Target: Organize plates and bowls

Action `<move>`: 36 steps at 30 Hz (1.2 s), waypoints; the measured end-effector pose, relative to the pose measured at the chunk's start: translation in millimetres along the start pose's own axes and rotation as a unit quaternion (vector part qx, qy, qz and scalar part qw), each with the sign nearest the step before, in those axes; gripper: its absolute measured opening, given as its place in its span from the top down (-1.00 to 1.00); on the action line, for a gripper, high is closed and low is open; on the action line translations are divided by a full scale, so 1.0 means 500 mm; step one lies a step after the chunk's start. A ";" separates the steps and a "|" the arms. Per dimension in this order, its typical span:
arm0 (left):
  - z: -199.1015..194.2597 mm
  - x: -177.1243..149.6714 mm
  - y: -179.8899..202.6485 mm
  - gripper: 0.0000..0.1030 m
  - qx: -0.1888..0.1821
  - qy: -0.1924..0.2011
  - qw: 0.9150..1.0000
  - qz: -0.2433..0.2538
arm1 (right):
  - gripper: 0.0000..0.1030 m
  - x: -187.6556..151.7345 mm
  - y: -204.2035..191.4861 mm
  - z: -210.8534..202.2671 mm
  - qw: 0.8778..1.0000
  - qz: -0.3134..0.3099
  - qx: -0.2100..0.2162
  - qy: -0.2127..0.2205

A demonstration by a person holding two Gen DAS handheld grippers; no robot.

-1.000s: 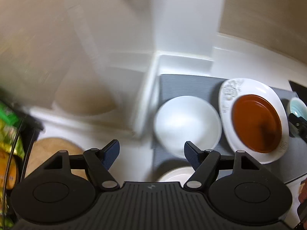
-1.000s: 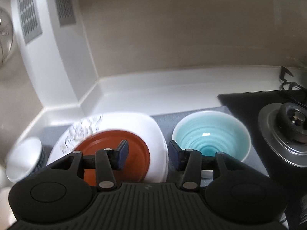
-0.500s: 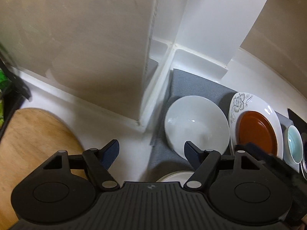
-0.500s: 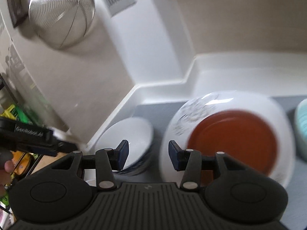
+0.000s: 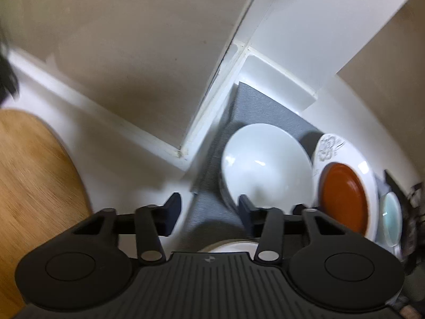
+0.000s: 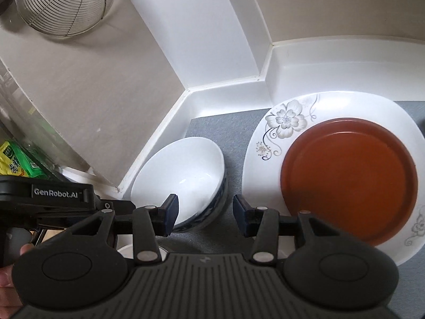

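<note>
A white bowl (image 5: 265, 167) with a blue outside (image 6: 180, 175) sits on a grey mat (image 5: 265, 106). To its right a white flowered plate (image 6: 287, 122) carries a red-brown plate (image 6: 348, 180); both also show in the left wrist view (image 5: 342, 196). A pale blue bowl (image 5: 391, 212) lies at the far right. Another white dish rim (image 5: 231, 246) peeks out under my left gripper. My left gripper (image 5: 209, 214) is open and empty, above the mat's left edge. My right gripper (image 6: 203, 214) is open and empty, just over the white bowl's right rim.
A round wooden board (image 5: 32, 186) lies on the white counter at left. A white corner post (image 6: 212, 40) and beige wall stand behind the mat. A wire strainer (image 6: 63, 2) hangs at upper left. A green packet (image 6: 16, 159) sits at far left.
The right gripper swung left, from the pale blue bowl to the white bowl. The left gripper view shifted slightly, bringing the board and bowl closer. Both stayed open.
</note>
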State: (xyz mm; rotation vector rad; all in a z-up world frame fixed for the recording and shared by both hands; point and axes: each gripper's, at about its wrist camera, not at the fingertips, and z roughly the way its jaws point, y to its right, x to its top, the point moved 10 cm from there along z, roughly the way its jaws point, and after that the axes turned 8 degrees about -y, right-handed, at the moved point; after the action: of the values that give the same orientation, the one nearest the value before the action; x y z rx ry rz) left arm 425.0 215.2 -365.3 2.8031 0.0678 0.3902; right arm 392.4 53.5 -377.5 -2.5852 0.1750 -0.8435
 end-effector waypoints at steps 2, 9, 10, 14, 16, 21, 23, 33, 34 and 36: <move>0.006 -0.002 0.007 0.07 0.001 -0.006 1.000 0.008 | 0.02 -0.002 -0.008 0.005 1.000 0.000 0.010 -0.004; 0.029 -0.001 0.024 0.20 0.005 -0.013 1.000 0.027 | 0.12 -0.008 -0.021 0.027 1.000 -0.016 -0.003 -0.011; 0.031 -0.002 0.029 0.34 0.002 -0.014 0.999 0.030 | 0.25 -0.011 -0.017 0.032 1.000 -0.013 -0.007 -0.015; 0.042 -0.009 0.045 0.60 0.024 -0.019 0.998 0.056 | 0.50 -0.012 -0.009 0.030 1.000 0.000 -0.009 -0.013; 0.044 -0.012 0.049 0.60 0.030 -0.019 0.997 0.063 | 0.54 -0.015 -0.012 0.028 1.000 -0.009 -0.015 -0.020; 0.041 -0.024 0.055 0.65 0.021 -0.033 0.997 0.067 | 0.60 -0.029 0.006 0.016 0.999 0.006 -0.005 -0.036; 0.041 -0.033 0.060 0.64 0.022 -0.034 0.996 0.077 | 0.60 -0.033 0.009 0.010 0.999 0.010 -0.002 -0.041; 0.047 -0.015 0.051 0.63 0.012 -0.033 0.998 0.060 | 0.52 -0.029 0.006 0.000 0.998 0.019 0.011 -0.053; 0.046 -0.010 0.051 0.63 0.024 -0.029 0.997 0.065 | 0.52 -0.025 0.006 0.002 0.998 0.020 0.009 -0.054; 0.042 0.000 0.052 0.63 0.046 -0.023 0.996 0.076 | 0.48 -0.019 0.005 0.005 0.999 0.013 0.005 -0.052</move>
State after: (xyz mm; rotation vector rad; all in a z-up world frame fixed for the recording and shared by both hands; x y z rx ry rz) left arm 430.7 184.5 -376.6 2.9169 -0.1424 0.3673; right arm 386.3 54.2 -385.2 -2.6035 0.1730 -0.6960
